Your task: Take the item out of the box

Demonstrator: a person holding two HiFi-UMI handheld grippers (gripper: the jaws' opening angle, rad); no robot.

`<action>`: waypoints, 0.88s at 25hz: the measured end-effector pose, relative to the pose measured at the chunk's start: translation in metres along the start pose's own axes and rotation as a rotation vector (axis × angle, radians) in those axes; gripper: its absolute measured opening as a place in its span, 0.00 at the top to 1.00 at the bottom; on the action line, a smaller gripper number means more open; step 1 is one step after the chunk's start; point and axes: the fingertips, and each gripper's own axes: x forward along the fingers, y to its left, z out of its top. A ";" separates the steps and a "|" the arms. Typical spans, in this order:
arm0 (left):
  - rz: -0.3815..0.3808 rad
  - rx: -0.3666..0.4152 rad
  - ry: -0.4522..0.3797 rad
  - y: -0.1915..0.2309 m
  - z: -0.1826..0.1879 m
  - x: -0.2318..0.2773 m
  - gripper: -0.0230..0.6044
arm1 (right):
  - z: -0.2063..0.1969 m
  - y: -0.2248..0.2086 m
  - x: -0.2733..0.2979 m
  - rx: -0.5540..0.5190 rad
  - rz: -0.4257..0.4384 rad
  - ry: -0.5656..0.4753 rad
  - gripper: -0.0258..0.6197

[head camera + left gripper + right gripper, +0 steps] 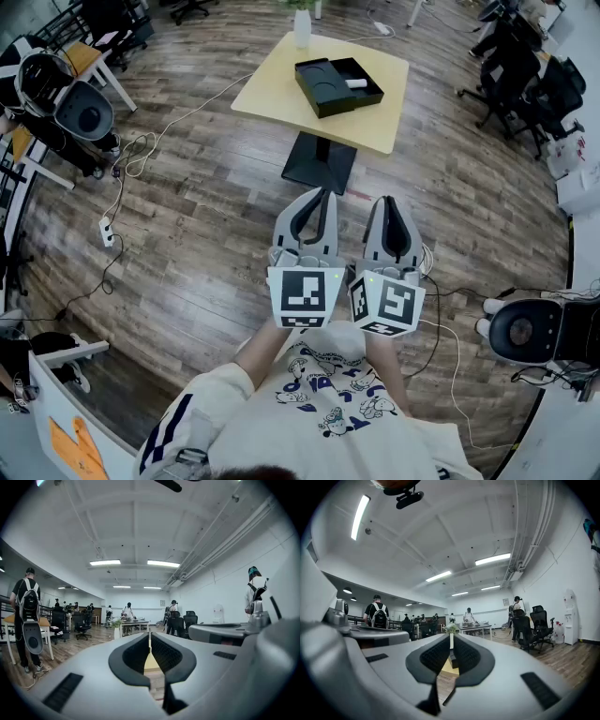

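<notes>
An open black box [337, 86] sits on a small yellow table [272, 89] at the far middle of the head view. A white cylindrical item [356, 82] lies inside the box, near its right side. Both grippers are held side by side close to my body, well short of the table and pointing toward it. My left gripper [323, 193] is shut with nothing in it, and so is my right gripper [389, 201]. In the left gripper view the left gripper [149, 639] has its jaws together. In the right gripper view the right gripper [451, 641] has its jaws together too, with the yellow table [445, 667] beyond them.
A white vase [302, 26] stands at the table's far edge. The table rests on a black base [319, 161] on wooden floor. Cables and a power strip [107, 232] lie at the left. Office chairs [525, 84] stand at the right. Several people stand farther off.
</notes>
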 end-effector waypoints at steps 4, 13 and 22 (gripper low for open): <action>-0.001 -0.001 -0.001 0.001 0.001 0.001 0.92 | 0.000 0.000 0.001 0.001 -0.002 -0.002 0.90; -0.002 -0.003 0.002 0.003 0.001 0.002 0.92 | 0.001 0.003 0.004 0.002 0.000 -0.001 0.90; 0.005 -0.009 0.009 0.006 -0.003 0.002 0.92 | -0.001 0.002 0.004 0.023 -0.008 -0.008 0.89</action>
